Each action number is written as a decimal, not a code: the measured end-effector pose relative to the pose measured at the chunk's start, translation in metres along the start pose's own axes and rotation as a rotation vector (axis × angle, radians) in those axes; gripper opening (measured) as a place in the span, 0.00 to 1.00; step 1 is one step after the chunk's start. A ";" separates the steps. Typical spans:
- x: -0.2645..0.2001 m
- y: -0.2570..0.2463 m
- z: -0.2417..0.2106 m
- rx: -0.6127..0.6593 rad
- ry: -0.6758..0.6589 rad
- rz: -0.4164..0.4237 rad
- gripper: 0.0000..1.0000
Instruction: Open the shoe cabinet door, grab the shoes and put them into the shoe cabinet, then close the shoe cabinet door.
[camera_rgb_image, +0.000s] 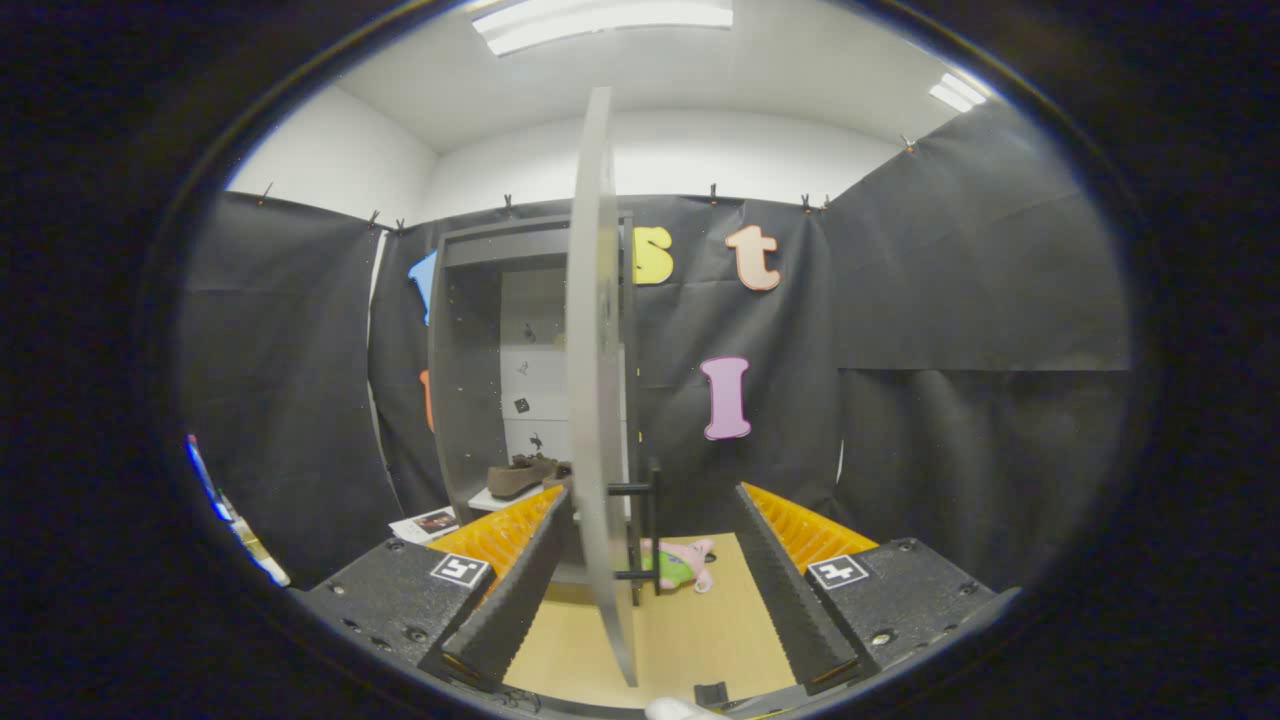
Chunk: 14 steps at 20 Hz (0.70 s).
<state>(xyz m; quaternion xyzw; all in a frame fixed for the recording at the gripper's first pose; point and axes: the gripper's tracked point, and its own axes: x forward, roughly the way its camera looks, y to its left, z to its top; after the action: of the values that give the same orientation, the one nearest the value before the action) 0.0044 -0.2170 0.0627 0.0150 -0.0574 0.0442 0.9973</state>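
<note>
between our gripper (655, 500) fingers, spread wide and holding nothing, we see the cabinet door (598, 400) edge-on, its black handle (648, 530) just ahead. beyond, a brown shoe (522, 476) sits on a shelf inside the shoe cabinet (465, 370); a pink toy (685, 563) lies on the floor.

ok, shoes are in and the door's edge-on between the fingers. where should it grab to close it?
Take the black bar handle on the door. It runs vertically on two standoffs off the right face, so approach from that side with the open fingers straddling the bar. The thin door edge offers far less to hold.
</note>
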 end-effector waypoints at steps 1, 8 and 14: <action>0.005 -0.014 -0.003 -0.001 0.007 0.001 1.00; 0.048 -0.027 -0.037 0.033 0.118 0.170 0.99; 0.062 -0.006 -0.040 -0.011 0.144 0.229 0.96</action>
<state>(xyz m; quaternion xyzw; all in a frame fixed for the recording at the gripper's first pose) 0.0703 -0.2163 0.0302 -0.0003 0.0130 0.1584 0.9873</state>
